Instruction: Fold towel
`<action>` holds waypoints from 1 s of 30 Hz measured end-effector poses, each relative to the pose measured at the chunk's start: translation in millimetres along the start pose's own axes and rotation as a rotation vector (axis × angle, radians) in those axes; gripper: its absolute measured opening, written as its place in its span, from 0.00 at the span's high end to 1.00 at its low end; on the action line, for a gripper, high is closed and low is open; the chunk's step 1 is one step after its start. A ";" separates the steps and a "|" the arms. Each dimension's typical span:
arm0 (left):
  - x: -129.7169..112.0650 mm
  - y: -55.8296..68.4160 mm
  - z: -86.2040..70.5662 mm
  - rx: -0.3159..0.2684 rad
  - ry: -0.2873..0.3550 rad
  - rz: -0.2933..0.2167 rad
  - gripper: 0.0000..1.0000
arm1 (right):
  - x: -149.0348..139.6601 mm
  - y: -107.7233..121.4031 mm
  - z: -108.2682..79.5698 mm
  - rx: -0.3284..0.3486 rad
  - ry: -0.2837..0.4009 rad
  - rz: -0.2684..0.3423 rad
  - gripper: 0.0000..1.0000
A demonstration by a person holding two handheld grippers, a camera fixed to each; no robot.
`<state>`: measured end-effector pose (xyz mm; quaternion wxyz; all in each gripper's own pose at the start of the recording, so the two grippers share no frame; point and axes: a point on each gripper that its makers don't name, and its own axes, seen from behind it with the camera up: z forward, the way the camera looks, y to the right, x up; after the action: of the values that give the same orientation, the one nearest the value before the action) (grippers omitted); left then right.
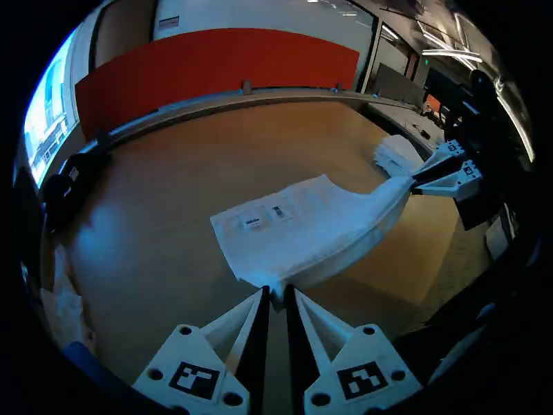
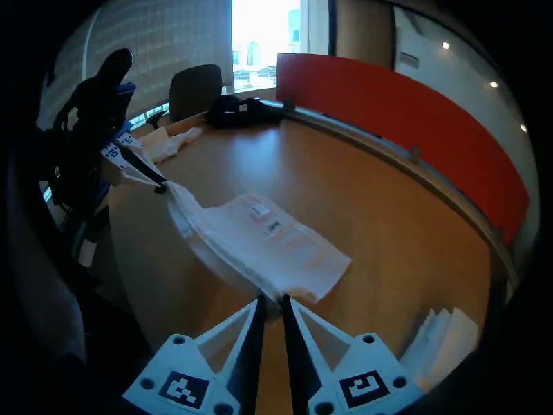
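Two towel corners, each pinched between fingers — lifted

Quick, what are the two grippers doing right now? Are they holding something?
The left gripper is closed on one corner of the towel.
The right gripper is closed on another corner of the towel.

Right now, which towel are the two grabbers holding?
Find the big wooden table in front of the red wall. On it is a white towel, pinched at two ends. Unlike the folded stack nearby, it is spread out with small tags showing.
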<state>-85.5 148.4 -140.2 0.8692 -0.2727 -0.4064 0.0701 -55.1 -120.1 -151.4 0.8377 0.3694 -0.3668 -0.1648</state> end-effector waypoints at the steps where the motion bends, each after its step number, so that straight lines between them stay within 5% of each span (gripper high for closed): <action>1: 1.0 -0.5 0.4 0.000 0.001 -0.001 0.84 | -0.2 0.5 0.3 -0.001 -0.002 -0.001 0.82; 9: 10.6 -10.2 10.8 0.014 0.007 -0.005 0.84 | 1.8 10.3 9.9 -0.008 -0.014 -0.011 0.82; 30: 34.0 -45.6 68.0 0.060 0.013 -0.019 0.84 | 0.4 53.5 57.9 -0.040 -0.052 0.019 0.82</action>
<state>-118.2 150.1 -57.8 0.8802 -0.2432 -0.4012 0.0719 -97.2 -113.2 -85.1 0.8366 0.3448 -0.3886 -0.1736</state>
